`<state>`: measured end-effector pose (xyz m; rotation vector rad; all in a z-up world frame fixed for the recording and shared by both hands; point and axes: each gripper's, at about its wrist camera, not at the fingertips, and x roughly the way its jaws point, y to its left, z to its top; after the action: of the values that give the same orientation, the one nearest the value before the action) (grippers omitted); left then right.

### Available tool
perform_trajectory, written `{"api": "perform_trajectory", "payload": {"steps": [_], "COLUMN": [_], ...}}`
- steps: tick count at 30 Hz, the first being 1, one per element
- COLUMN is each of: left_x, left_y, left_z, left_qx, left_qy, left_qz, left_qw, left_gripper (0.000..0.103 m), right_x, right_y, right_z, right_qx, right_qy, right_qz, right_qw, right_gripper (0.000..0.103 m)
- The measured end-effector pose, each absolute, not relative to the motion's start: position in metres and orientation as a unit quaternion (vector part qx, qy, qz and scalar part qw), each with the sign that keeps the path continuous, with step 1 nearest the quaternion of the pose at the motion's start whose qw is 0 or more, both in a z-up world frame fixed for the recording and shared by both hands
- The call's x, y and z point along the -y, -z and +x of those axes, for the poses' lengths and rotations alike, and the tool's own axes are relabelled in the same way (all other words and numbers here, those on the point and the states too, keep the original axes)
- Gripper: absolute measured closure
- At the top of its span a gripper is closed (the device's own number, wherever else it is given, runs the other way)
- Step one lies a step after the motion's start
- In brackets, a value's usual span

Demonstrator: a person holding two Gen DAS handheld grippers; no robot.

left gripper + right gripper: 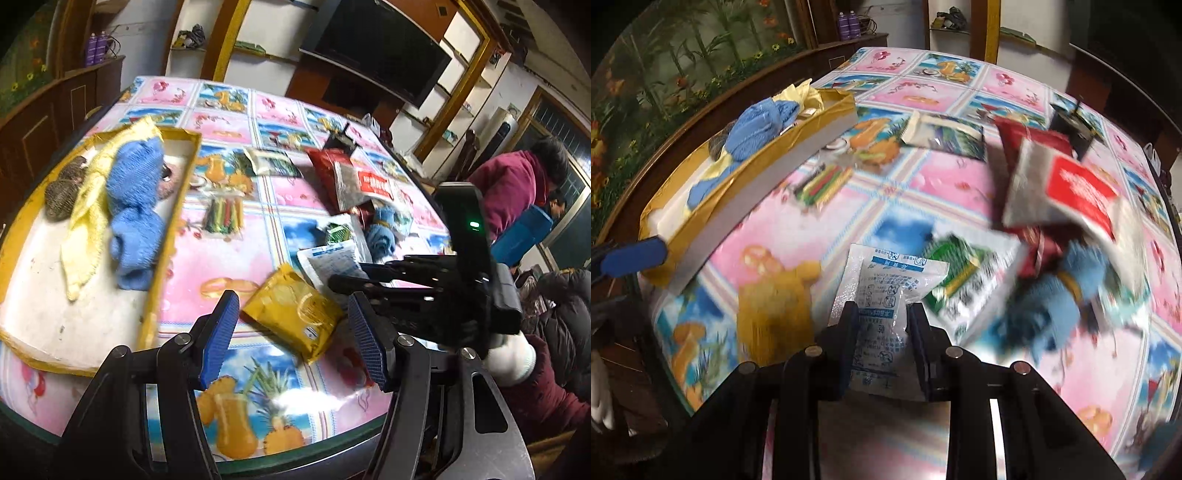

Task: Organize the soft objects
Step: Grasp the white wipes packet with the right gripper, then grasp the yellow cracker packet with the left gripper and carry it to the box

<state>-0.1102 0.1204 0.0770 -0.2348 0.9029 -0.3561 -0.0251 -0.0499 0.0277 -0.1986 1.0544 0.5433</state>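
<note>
On table [236,243]: patterned oilcloth, packets scattered.
Tray [177,206]: gold-edged, at the left; holds blue cloth [135,206], yellow cloth [86,221], two scourers [61,197].
Right gripper [882,332]: jaws pinching white sachet [882,295].
Left gripper [291,332]: jaws spread, pads clear of yellow packet [295,314] lying between them.
Loose blue cloth [382,230]: among packets, right side.

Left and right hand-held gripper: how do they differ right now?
The left hand-held gripper stands open with nothing pressed between its blue pads, while the right hand-held gripper is shut on the white sachet. The left hangs over the yellow packet without gripping it; the right's sachet juts out ahead of its fingers. Both point down at the patterned tablecloth.
</note>
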Motion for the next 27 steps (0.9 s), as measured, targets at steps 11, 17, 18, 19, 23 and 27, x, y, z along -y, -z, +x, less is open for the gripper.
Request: {"api": "perform_trajectory", "payload": {"steps": [11, 17, 18, 19, 23, 27], "left_x": [-0.079, -0.061, -0.057, -0.053, -0.04, -0.042], "left_y": [-0.041, -0.024, -0.019, -0.018, -0.012, -0.015], "left_z": [-0.088, -0.068, -0.066, -0.067, -0.069, -0.077], "left_qx": [-0.484, -0.494, -0.496, -0.487, -0.481, -0.466], "left_qy": [0.125, 0.071, 0.064, 0.06, 0.063, 0.078], "left_qz": [-0.094, -0.037, -0.023, -0.006, 0.032, 0.036], "left_qw": [0.861, 0.866, 0.866, 0.872, 0.874, 0.881], "left_gripper": [0.041, 0.04, 0.036, 0.033, 0.024, 0.053], "right_x": [0.08, 0.099, 0.101, 0.103, 0.109, 0.109], "right_y": [-0.022, -0.019, -0.019, -0.019, -0.018, -0.018], "right_z": [-0.062, -0.066, -0.066, -0.066, -0.068, -0.068], "right_qx": [-0.485, -0.48, -0.48, -0.479, -0.478, -0.478], "right_qy": [-0.265, -0.264, -0.264, -0.264, -0.265, -0.269], "right_qz": [-0.073, -0.048, -0.045, -0.042, -0.029, -0.025], "right_qw": [0.83, 0.835, 0.836, 0.836, 0.837, 0.836], "right_gripper": [0.073, 0.073, 0.073, 0.073, 0.072, 0.064]}}
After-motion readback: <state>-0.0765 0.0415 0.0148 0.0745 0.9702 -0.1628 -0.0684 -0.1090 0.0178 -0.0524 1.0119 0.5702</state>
